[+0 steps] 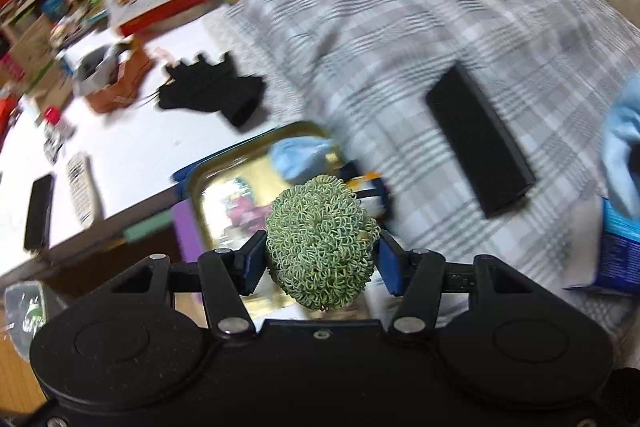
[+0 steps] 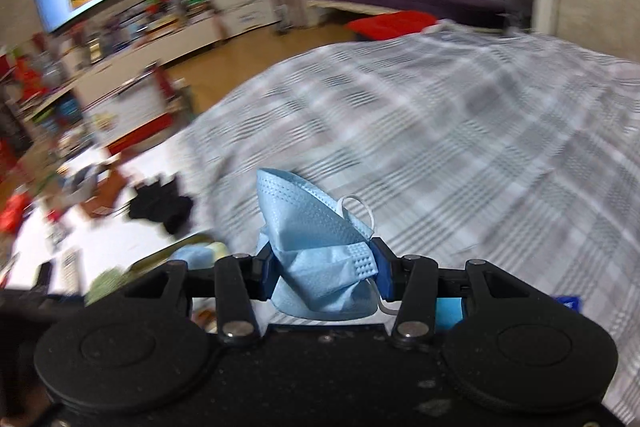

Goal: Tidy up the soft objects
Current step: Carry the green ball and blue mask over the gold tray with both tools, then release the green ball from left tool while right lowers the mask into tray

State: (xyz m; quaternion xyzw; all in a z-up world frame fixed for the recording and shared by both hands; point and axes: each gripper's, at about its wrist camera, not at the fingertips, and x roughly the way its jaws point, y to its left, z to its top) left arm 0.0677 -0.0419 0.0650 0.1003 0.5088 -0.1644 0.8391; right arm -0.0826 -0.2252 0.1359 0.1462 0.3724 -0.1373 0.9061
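Above the gold tray, the left gripper clasps a green scouring ball of curly loops between its blue pads — the ball bulges out above and below them. A crumpled light-blue cloth lies at the tray's far edge. Beyond the tray, black gloves rest on the white desk; to the tray's right, a black rectangular case lies on the grey plaid bedspread. The right gripper pinches a folded blue face mask (its white ear loop dangles at the right side) over the bedspread, right of the tray — much of both views is blurred.
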